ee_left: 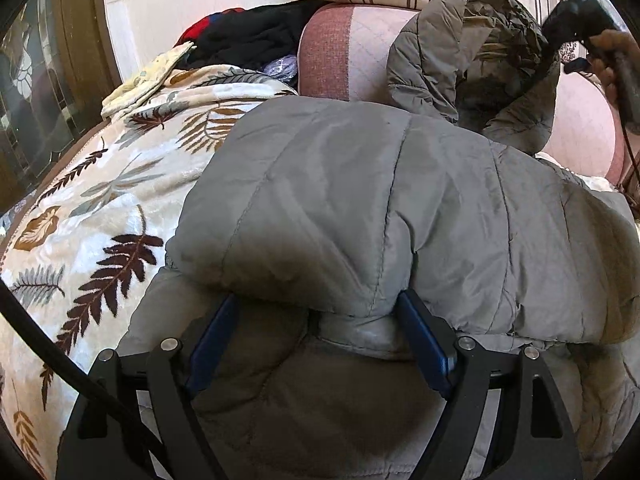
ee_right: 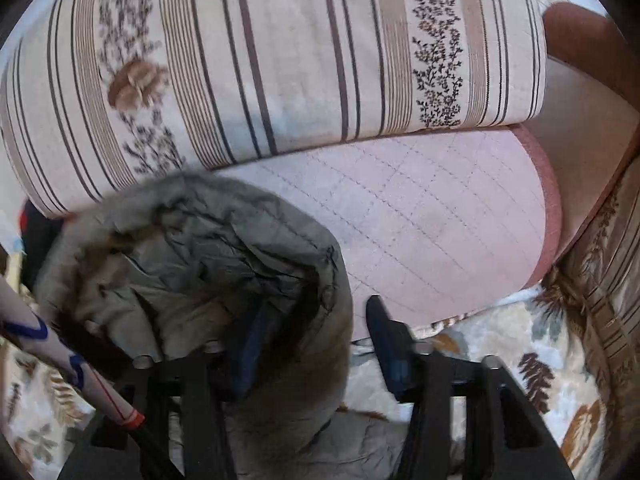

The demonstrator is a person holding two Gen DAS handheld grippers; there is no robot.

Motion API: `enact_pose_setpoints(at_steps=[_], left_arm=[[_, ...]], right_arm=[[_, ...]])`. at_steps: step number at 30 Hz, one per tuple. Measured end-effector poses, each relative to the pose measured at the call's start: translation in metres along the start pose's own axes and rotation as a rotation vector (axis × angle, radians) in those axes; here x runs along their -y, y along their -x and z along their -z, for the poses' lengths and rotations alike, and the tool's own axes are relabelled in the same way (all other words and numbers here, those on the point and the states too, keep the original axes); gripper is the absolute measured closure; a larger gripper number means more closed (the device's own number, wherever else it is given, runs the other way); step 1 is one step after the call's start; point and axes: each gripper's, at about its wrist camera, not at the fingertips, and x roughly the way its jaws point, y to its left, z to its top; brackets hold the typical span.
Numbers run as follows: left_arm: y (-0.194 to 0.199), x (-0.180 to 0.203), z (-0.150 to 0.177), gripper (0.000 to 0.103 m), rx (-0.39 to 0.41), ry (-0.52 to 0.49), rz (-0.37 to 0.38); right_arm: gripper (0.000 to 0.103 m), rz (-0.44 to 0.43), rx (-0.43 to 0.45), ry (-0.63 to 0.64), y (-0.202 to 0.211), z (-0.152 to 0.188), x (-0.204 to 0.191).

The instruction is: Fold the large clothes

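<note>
A grey quilted puffer jacket [ee_left: 360,184] lies folded over on a leaf-print blanket [ee_left: 100,200]. My left gripper [ee_left: 320,312] is open, its blue pads on either side of a thick fold at the jacket's near edge. The jacket's hood [ee_left: 472,52] stands up at the far right, its fur trim showing. In the right wrist view my right gripper [ee_right: 316,324] is open; the fur-trimmed hood [ee_right: 208,256] drapes over its left finger and the right finger [ee_right: 384,332] is bare. The right gripper also shows in the left wrist view [ee_left: 580,20], held by a hand.
A pink quilted cushion [ee_right: 440,220] and a striped floral pillow [ee_right: 260,60] sit behind the hood. A pile of dark and red clothes [ee_left: 248,32] lies at the back left. A cabinet [ee_left: 36,92] stands at the left. A brown patterned cushion [ee_right: 608,300] borders the right.
</note>
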Motion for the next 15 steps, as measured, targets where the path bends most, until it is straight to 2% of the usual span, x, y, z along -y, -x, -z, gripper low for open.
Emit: enact_pose_setpoints(at_steps=[2,3,8,15], left_arm=[[0.0,0.0,0.0,0.022,-0.001,0.0,0.0],[0.0,0.0,-0.001,0.022,-0.002,0.001,0.002],[0.0,-0.002,-0.001,0.022,-0.006,0.009,0.012],[0.005,-0.011,-0.004,0.022,-0.003,0.036,0.037]], right_arm=[[0.093,0.008,-0.012,0.035,-0.004,0.005,-0.002],[0.095,0.028,-0.001,0.046,-0.001,0.008,-0.002],[0.098,-0.023,0.08,0.006,0.033,0.028,0.01],[0.098,-0.142,0.18,0.049,0.12,0.088,0.02]])
